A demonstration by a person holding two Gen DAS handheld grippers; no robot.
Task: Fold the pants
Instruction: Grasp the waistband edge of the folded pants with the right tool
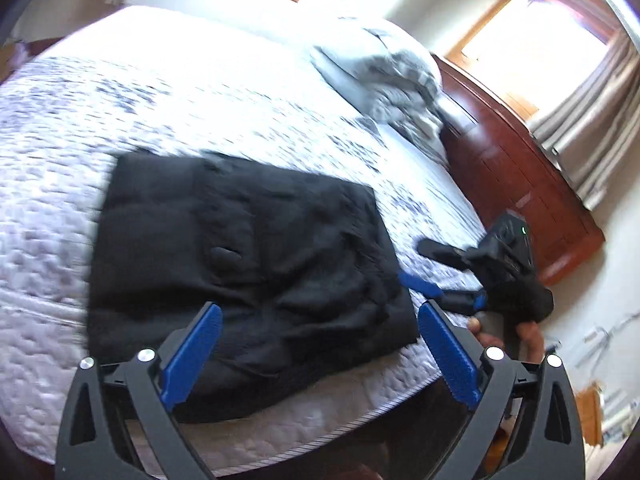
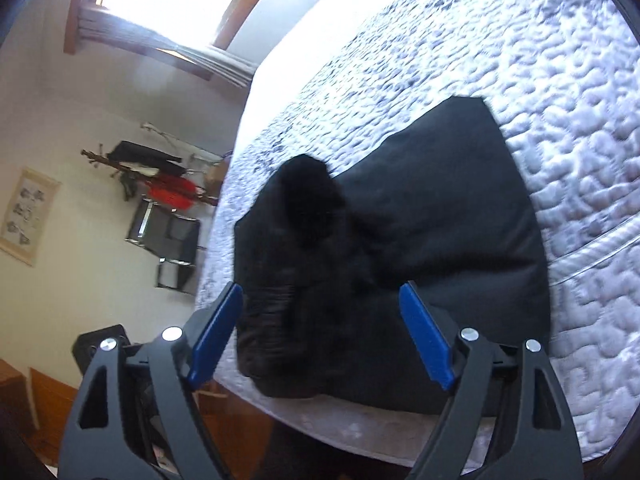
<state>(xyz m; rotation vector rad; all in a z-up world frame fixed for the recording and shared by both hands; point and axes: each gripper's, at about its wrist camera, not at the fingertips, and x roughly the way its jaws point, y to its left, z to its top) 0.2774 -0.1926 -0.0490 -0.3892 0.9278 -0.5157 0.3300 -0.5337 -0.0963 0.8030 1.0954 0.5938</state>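
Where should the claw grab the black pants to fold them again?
Probably the near short edge of the pants, by the mattress edge, coming in low from the front. That end is thick and bunched, so it gives something to pinch; the rest lies flat. Both the left claw and right claw are open, holding nothing.

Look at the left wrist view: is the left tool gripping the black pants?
No, the left tool hangs open above the folded black pants.

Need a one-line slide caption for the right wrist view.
Open right gripper poised over black pants folded on the quilted bed.
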